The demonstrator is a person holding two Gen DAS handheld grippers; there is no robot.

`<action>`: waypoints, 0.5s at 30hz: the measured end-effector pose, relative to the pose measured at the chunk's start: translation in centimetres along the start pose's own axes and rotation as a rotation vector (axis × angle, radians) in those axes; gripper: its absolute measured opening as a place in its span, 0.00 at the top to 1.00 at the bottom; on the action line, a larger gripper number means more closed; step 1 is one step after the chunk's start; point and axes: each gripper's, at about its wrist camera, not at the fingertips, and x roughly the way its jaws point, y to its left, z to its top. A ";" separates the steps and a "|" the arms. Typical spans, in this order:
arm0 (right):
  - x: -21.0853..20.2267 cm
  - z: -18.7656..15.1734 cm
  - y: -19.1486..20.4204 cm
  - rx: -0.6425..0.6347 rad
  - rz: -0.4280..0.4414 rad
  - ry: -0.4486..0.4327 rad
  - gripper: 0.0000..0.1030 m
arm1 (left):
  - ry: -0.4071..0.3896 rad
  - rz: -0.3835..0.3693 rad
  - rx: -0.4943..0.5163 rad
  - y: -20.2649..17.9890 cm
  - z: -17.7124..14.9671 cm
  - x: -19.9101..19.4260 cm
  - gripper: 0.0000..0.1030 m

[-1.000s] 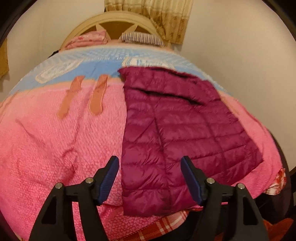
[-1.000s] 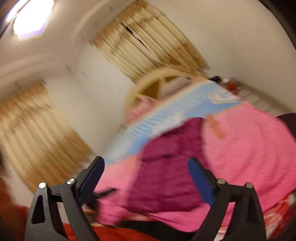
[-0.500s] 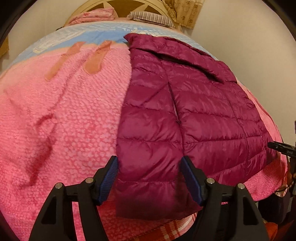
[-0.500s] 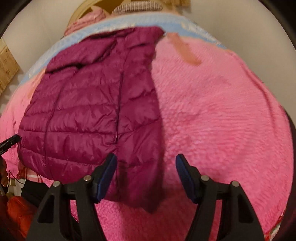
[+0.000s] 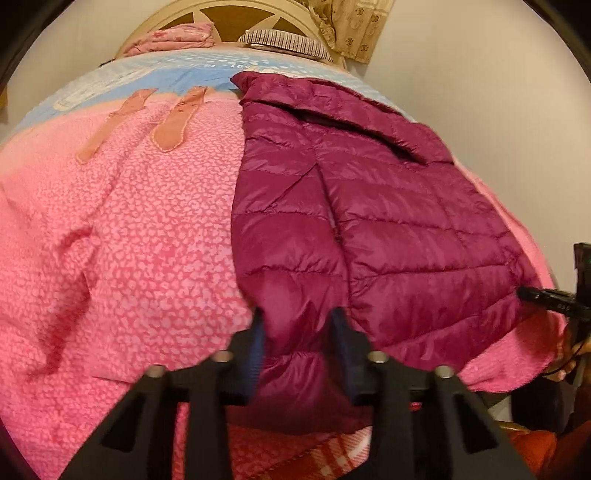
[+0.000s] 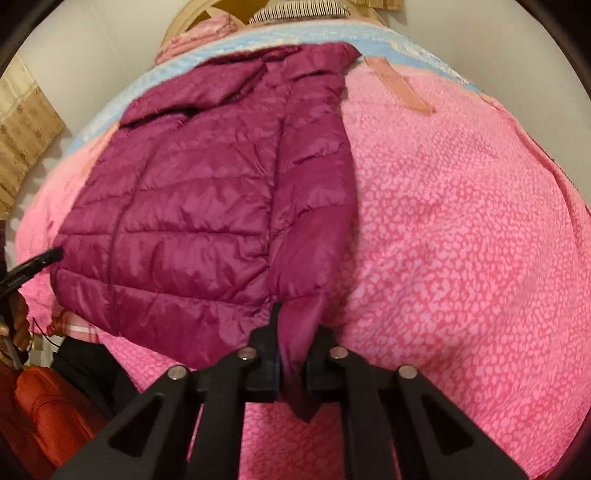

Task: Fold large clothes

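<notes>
A magenta quilted puffer jacket (image 5: 369, 221) lies spread on a bed covered by a pink patterned blanket (image 5: 147, 240). Seen from the left wrist, the jacket occupies the right half of the bed; its collar end points far, toward the headboard (image 5: 229, 22), and its hem reaches the near edge.

The left gripper (image 5: 299, 332) sits at the near hem. Its jaws have just been closing, and jacket fabric is between the two blue pads, bunched and pressed from both sides: clenched on the jacket's near left part.

The right gripper (image 6: 291, 354) is at the near end of the jacket's other side, where a sleeve or side panel runs down to it. Its jaws have just been closing; they now stand nearly together with a thin fold of fabric pinched between them, the tip of the fold hanging below the pads.

Beyond the jacket a light blue sheet (image 5: 155, 74) crosses the bed, with a pink pillow (image 5: 170, 37) and a striped pillow (image 5: 284, 40) against the headboard. A patterned curtain (image 5: 354, 29) hangs at far right.
</notes>
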 end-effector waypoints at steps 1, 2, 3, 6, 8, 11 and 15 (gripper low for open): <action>-0.8 -0.2 0.0 0.002 0.010 -0.021 0.90 | -0.006 -0.006 -0.001 -0.1 0.1 -0.1 0.79; -1.7 -0.5 -0.1 0.012 0.021 -0.050 0.90 | -0.016 -0.009 0.000 -0.2 0.1 -0.4 0.83; -2.2 -0.7 -0.2 0.024 0.030 -0.071 0.90 | -0.021 -0.015 0.000 -0.1 0.1 -0.6 0.86; -3.9 -1.3 -0.8 0.081 0.099 -0.138 0.91 | -0.046 -0.039 0.003 -0.3 0.3 -1.3 0.90; -4.4 -1.3 -1.0 0.109 0.144 -0.162 0.92 | -0.068 -0.057 0.013 -0.3 0.3 -2.1 0.92; -5.8 -1.8 -0.8 0.106 0.182 -0.182 0.92 | -0.103 -0.088 0.045 -1.0 0.5 -3.6 0.93; -8.0 -1.7 -0.3 0.108 0.216 -0.218 0.92 | -0.132 -0.140 0.091 -1.5 0.5 -6.1 0.93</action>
